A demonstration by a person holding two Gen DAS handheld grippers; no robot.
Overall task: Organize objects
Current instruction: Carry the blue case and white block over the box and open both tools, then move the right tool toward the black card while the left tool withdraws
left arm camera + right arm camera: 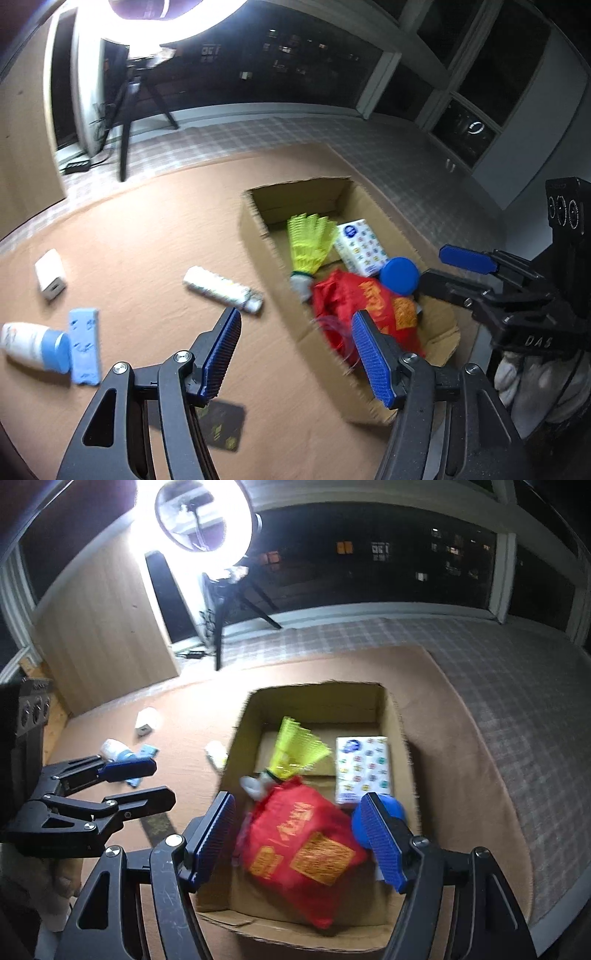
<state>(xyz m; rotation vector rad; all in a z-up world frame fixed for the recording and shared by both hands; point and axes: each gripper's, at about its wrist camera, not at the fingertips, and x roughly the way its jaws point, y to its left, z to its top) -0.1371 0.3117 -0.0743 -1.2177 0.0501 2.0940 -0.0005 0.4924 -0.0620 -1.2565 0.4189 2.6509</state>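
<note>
On the brown surface [443, 716] sits an open cardboard box [391, 716] holding a red bag [306, 853], patterned tissue pack [362, 768], yellow shuttlecock [295, 749] and blue lid [399, 275]. Both the left gripper [295, 354] and right gripper [299, 838] hover with jaws wide, gripping nothing.
</note>
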